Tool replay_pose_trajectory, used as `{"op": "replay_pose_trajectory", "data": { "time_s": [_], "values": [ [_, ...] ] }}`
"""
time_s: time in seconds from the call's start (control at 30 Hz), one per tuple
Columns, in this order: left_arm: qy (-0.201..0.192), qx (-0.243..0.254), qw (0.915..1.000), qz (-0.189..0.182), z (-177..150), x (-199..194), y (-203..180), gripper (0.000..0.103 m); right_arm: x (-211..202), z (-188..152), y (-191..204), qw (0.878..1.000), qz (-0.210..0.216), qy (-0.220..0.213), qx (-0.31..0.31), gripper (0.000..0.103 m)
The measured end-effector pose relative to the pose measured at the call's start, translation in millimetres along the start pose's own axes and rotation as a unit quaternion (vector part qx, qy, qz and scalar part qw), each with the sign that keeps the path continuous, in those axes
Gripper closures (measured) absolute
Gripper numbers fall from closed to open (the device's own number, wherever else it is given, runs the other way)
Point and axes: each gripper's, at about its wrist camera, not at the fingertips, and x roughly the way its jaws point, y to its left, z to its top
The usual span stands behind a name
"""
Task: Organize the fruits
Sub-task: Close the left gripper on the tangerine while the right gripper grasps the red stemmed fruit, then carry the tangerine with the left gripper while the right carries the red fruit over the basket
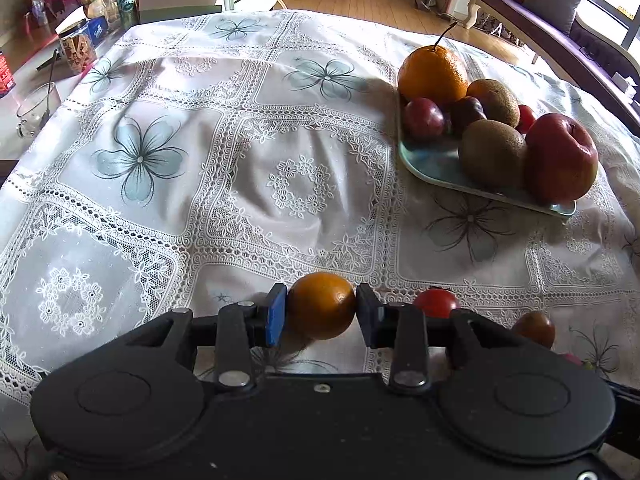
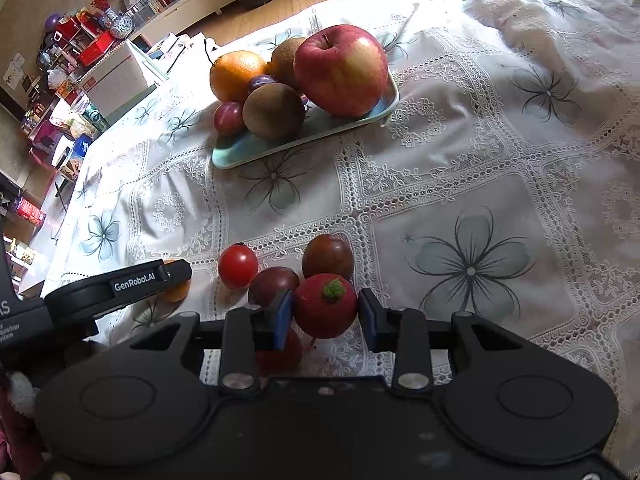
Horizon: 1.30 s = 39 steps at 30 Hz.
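Observation:
My left gripper (image 1: 321, 305) is shut on a small orange fruit (image 1: 320, 320), low over the lace tablecloth. My right gripper (image 2: 326, 310) has both blue pads against a round red fruit with a green stub (image 2: 320, 320). Loose beside it lie a red tomato (image 2: 238, 266), two dark plums (image 2: 273, 285) (image 2: 327, 257) and another red fruit (image 2: 280, 354) under the left finger. The pale green tray (image 2: 304, 140) holds a big apple (image 2: 340, 70), an orange (image 2: 236, 74), kiwis and plums. In the left wrist view the tray (image 1: 432, 160) is at the far right.
The tablecloth (image 1: 224, 152) covers the whole table. Jars, a can and boxes (image 1: 80, 46) stand off its far left edge, with a glass (image 1: 34, 108) nearby. A sofa (image 1: 560, 12) lies beyond the far right corner. The left gripper's body (image 2: 132, 282) sits left of my right gripper.

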Motion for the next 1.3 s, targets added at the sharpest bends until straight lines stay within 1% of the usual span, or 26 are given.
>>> {"op": "replay_pose_trajectory", "data": {
  "time_s": [0.1, 0.17, 0.27, 0.33, 0.4, 0.47, 0.5, 0.53, 0.6, 0.67, 0.73, 0.83, 0.9, 1.0, 1.07, 1.2, 1.3],
  "values": [
    [-0.008, -0.009, 0.9999, 0.006, -0.2, -2.9, 3.6, 0.057, -2.9, -2.4, 2.1, 1.0, -0.005, -0.009, -0.006, 0.066],
    [-0.018, -0.014, 0.9996, 0.017, 0.1, -6.6, 4.5, 0.058, -5.8, -4.0, 4.2, 1.0, -0.01, -0.02, -0.013, 0.066],
    [-0.054, -0.014, 0.9978, 0.037, -0.2, -22.5, 3.2, 0.058, -10.4, -6.3, 8.1, 0.999, -0.024, -0.037, -0.021, 0.066],
    [-0.078, -0.005, 0.9952, 0.059, -1.1, -38.1, -2.1, 0.058, -15.5, -7.7, 11.0, 0.998, -0.03, -0.048, -0.029, 0.066],
    [-0.088, 0.004, 0.9938, 0.068, -0.4, -55.7, -6.7, 0.058, -21.0, -7.9, 15.3, 0.996, -0.054, -0.06, -0.032, 0.066],
    [-0.086, 0.005, 0.9947, 0.055, 1.3, -75.9, -8.3, 0.058, -30.7, -7.1, 18.0, 0.995, -0.067, -0.073, -0.033, 0.066],
    [-0.086, 0.005, 0.9953, 0.045, 0.9, -87.1, -8.1, 0.057, -38.2, -6.5, 17.7, 0.995, -0.064, -0.075, -0.03, 0.066],
    [-0.085, 0.006, 0.9956, 0.038, -0.2, -98.5, -8.2, 0.057, -47.0, -5.8, 16.5, 0.995, -0.052, -0.077, -0.021, 0.066],
    [-0.083, 0.016, 0.9957, 0.039, -6.0, -121.0, -10.6, 0.057, -67.4, -5.8, 13.3, 0.997, -0.023, -0.073, -0.001, 0.066],
    [-0.089, 0.03, 0.9948, 0.04, -18.3, -143.8, -13.0, 0.057, -90.8, -9.1, 12.6, 0.998, -0.01, -0.068, 0.009, 0.066],
    [-0.097, 0.046, 0.9937, 0.034, -32.9, -163.7, -13.7, 0.057, -116.5, -17.2, 13.6, 0.997, -0.002, -0.073, 0.008, 0.066],
    [-0.105, 0.064, 0.9922, 0.02, -57.6, -187.7, -12.2, 0.057, -150.3, -36.3, 15.0, 0.997, 0.001, -0.073, -0.009, 0.066],
    [-0.108, 0.08, 0.9907, 0.023, -75.8, -198.0, -12.7, 0.057, -170.3, -55.0, 15.6, 0.997, -0.006, -0.073, -0.029, 0.066],
    [-0.102, 0.093, 0.99, 0.025, -100.0, -203.3, -13.2, 0.057, -192.0, -84.1, 15.7, 0.995, -0.025, -0.075, -0.058, 0.066],
    [-0.088, 0.099, 0.991, 0.019, -114.8, -201.6, -14.3, 0.057, -198.2, -101.5, 15.3, 0.993, -0.04, -0.072, -0.08, 0.066],
    [-0.058, 0.111, 0.9921, 0.01, -141.3, -195.9, -18.4, 0.057, -204.3, -134.2, 10.4, 0.991, -0.049, -0.053, -0.108, 0.066],
    [-0.04, 0.113, 0.9928, 0.002, -155.7, -193.3, -22.4, 0.057, -204.4, -150.0, 8.3, 0.99, -0.053, -0.046, -0.119, 0.066]
  ]
}}
